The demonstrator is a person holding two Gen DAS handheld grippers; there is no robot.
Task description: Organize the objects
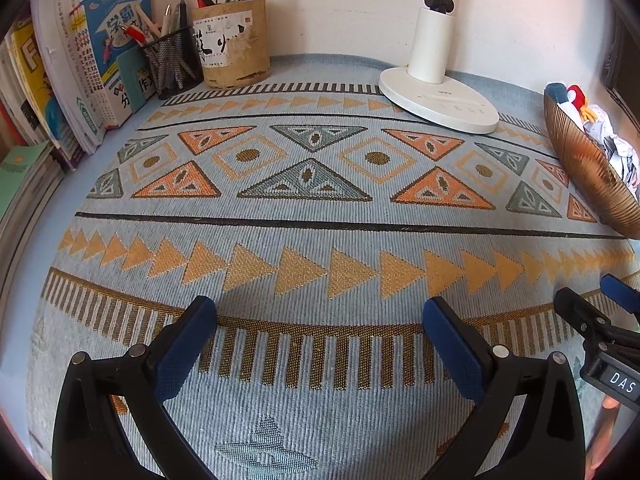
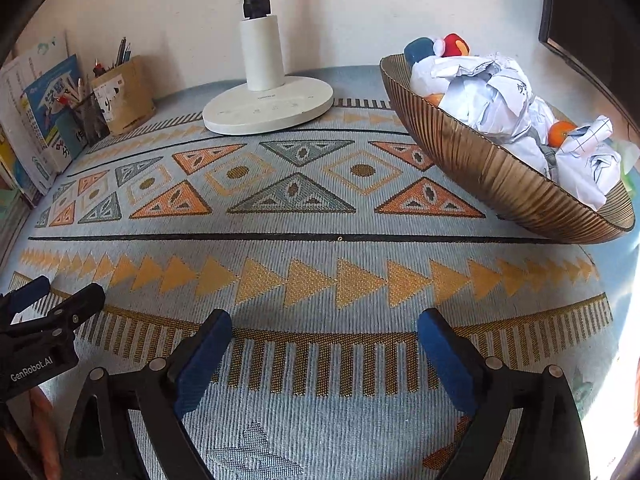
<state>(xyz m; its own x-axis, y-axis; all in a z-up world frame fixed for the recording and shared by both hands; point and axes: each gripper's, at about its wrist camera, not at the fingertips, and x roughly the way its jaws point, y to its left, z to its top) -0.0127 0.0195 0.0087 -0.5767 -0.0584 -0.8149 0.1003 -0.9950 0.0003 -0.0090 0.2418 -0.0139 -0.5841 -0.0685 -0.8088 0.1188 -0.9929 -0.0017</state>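
A ribbed brown bowl [image 2: 492,172] stands at the right, filled with crumpled white paper [image 2: 496,96], an orange fruit [image 2: 560,133], a blue object [image 2: 418,50] and a red toy [image 2: 456,45]. It also shows in the left wrist view [image 1: 588,168]. My left gripper [image 1: 320,312] is open and empty, low over the patterned cloth [image 1: 320,208]. My right gripper [image 2: 324,324] is open and empty beside it. Each gripper shows at the edge of the other's view: the right one [image 1: 600,300] and the left one [image 2: 60,292].
A white lamp base [image 1: 438,100] stands at the back. A black mesh pen cup [image 1: 172,60] and a tan round pen holder [image 1: 234,44] stand at the back left. Books [image 1: 80,72] lean along the left edge. A wall is behind.
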